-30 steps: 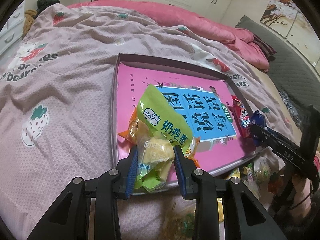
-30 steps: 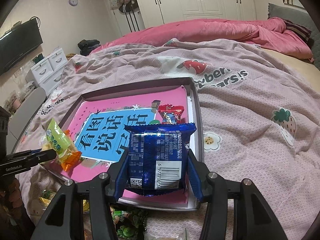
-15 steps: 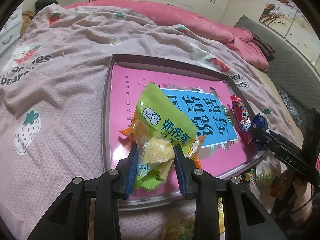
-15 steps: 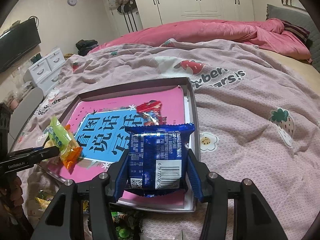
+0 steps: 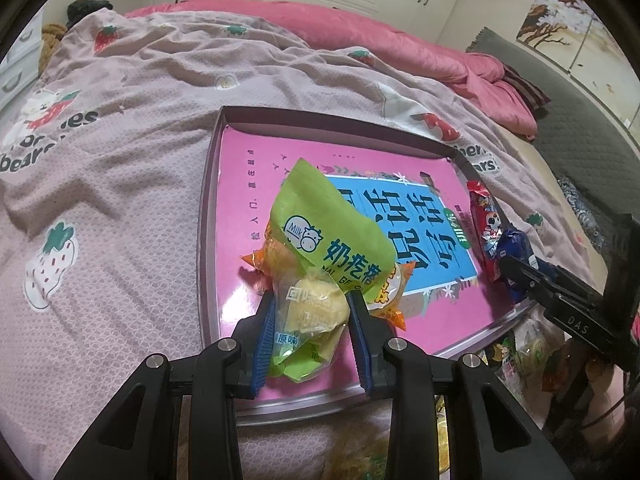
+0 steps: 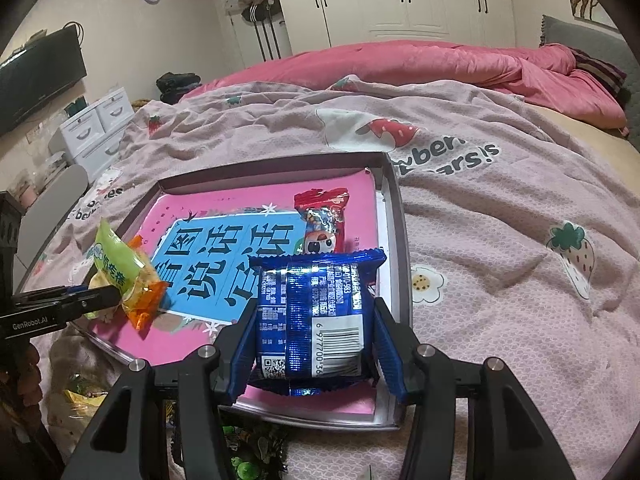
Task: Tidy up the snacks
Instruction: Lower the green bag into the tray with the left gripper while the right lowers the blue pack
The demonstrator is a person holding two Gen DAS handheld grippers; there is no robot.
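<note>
Left gripper (image 5: pixel 313 322) clamped narrow on green snack bag (image 5: pixel 320 256), held over near left part of tray (image 5: pixel 208 216); orange packet (image 5: pixel 394 308) pressed under it, touching. Right gripper (image 6: pixel 316 336) closed on blue biscuit pack (image 6: pixel 316 316), above near right corner of the same tray. Red packet (image 6: pixel 322 220) lying on pink book (image 6: pixel 224 256) just beyond.

Risks noted: slippery film sliding out of the pads on release; green bag dragging orange packet along; blue pack dropped onto the tray's right rim and tipping onto strawberry blanket (image 6: pixel 500 240); soft bedding rocking the tray.
</note>
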